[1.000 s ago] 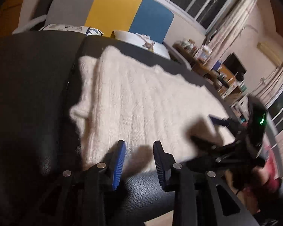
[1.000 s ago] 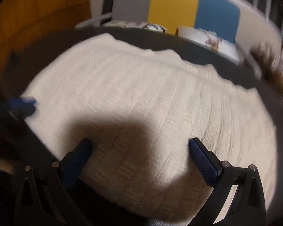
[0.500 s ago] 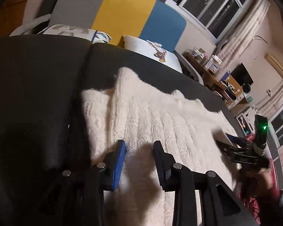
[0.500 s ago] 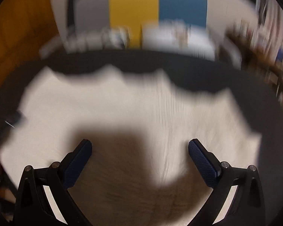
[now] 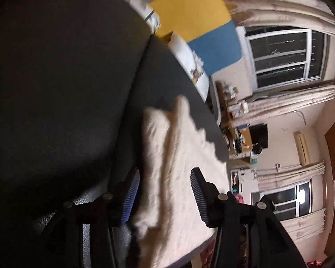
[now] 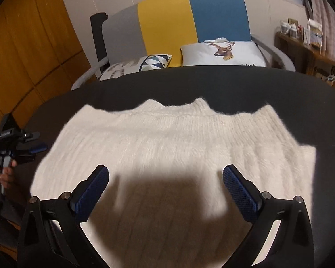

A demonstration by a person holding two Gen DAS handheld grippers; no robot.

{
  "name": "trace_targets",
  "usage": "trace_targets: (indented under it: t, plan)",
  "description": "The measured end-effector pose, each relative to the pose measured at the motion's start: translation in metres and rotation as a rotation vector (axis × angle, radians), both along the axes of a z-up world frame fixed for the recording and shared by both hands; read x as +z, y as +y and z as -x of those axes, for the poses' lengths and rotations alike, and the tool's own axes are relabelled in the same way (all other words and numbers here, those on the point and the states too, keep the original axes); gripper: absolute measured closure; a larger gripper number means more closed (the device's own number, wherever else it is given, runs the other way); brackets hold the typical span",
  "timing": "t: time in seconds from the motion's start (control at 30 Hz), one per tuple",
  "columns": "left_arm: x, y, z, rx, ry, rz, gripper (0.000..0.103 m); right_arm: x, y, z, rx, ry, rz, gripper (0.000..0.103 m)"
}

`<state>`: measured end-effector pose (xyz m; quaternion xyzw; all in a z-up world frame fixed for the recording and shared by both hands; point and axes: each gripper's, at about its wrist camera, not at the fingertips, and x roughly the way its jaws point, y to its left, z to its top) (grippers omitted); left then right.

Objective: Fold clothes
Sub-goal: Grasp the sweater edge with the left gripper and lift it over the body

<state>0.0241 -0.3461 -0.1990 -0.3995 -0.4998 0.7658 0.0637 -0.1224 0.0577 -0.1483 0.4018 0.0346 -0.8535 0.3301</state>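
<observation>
While my left wrist view is tilted hard over, I can make out my left gripper (image 5: 165, 192) with its jaws opening, the blue pads apart and not pressing on anything. Between and ahead of those fingers lies the white sweater (image 5: 178, 167), a fuzzy ribbed knit; its near corner sits in the gap between the pads, and the rest runs forward from the gripper along the black padded surface (image 5: 55, 89). A raised fold or edge of the knit runs away from the gripper just beyond the pads. Off past the far side of the surface I see a grey, yellow and blue sofa back (image 5: 196, 22), a window (image 5: 283, 58) and pale curtains (image 5: 290, 105). Switching to my right wrist view, my right gripper (image 6: 165, 189) stands wide apart, nothing clamped, both blue pads hovering over the sweater (image 6: 167, 143). The garment lies spread flat directly below and ahead of this gripper, its far edge wavy against the black surface (image 6: 189, 82), and the gripper's own shadow falls on the knit between the fingers. Far out to the left of this gripper I see the left gripper (image 6: 31, 143) at the sweater's left edge, held by a hand (image 6: 4, 169). Beyond the surface, straight ahead, sit the sofa (image 6: 189, 22), a deer-print cushion (image 6: 223, 51) and a triangle-pattern cushion (image 6: 149, 62).
</observation>
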Motion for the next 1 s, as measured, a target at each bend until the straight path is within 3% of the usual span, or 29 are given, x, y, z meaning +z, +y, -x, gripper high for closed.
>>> trace_targets:
  t: [0.4, 0.6, 0.67, 0.73, 0.87, 1.0]
  plan:
    - [-0.010, 0.026, 0.038, -0.207, 0.030, 0.047, 0.053, -0.012, 0.004, -0.005, -0.027, -0.016, -0.035, 0.000]
    - [-0.013, 0.032, 0.046, -0.241, 0.073, 0.025, 0.053, -0.003, 0.013, 0.002, -0.027, -0.004, -0.047, 0.000]
    - [-0.013, 0.036, 0.048, -0.244, 0.083, 0.026, 0.056, -0.002, 0.018, 0.005, -0.031, -0.003, -0.065, 0.000]
    - [-0.015, 0.042, 0.052, -0.249, 0.065, 0.046, 0.083, -0.005, 0.022, 0.008, -0.040, -0.009, -0.088, 0.000]
    - [-0.008, 0.051, 0.052, -0.214, 0.103, 0.064, 0.087, -0.026, 0.027, 0.014, -0.066, -0.064, -0.126, 0.000]
    - [0.010, 0.049, 0.047, -0.162, 0.198, -0.004, 0.088, -0.026, 0.025, 0.012, -0.070, -0.049, -0.141, 0.000]
